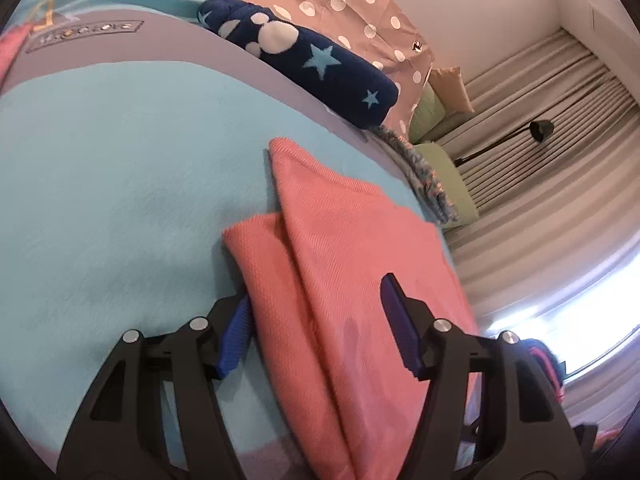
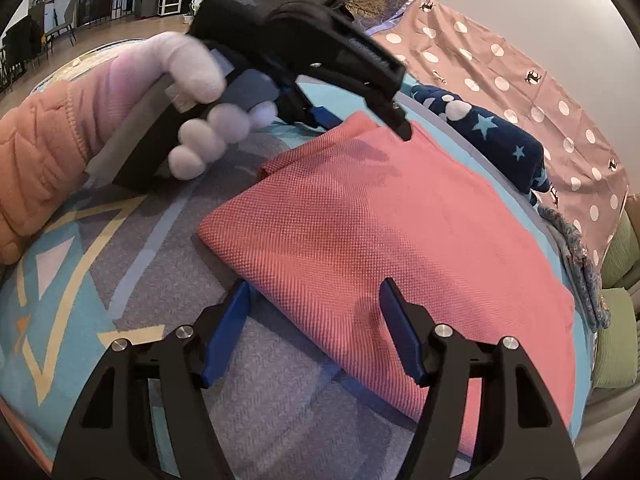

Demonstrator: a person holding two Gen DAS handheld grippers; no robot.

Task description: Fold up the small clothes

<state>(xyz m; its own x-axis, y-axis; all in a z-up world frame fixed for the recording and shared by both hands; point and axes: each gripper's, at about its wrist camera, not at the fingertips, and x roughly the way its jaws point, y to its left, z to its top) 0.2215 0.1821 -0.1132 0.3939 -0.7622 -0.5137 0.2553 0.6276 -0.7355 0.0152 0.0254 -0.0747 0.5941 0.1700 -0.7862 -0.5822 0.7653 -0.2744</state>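
Observation:
A folded pink cloth [image 1: 340, 240] [image 2: 380, 220] lies flat on a teal and grey mat [image 1: 120, 160] [image 2: 120, 260]. My left gripper [image 1: 316, 308] is open and straddles one end of the cloth, whose layered folds run between its blue pads without being pinched. In the right wrist view the left gripper [image 2: 364, 124] sits at the cloth's far corner, held by a white-gloved hand [image 2: 192, 92] with an orange sleeve [image 2: 36, 160]. My right gripper [image 2: 314, 300] is open at the cloth's near edge, which lies between its fingers.
A rolled navy garment with stars [image 1: 320, 68] [image 2: 500, 140] lies beyond the pink cloth. Behind it spreads a brown polka-dot sheet [image 1: 340, 0] [image 2: 520, 80]. A blue-grey knitted piece [image 1: 420, 172] hangs at the mat's edge, with green cushions [image 1: 448, 184] and a black lamp [image 1: 540, 130] below.

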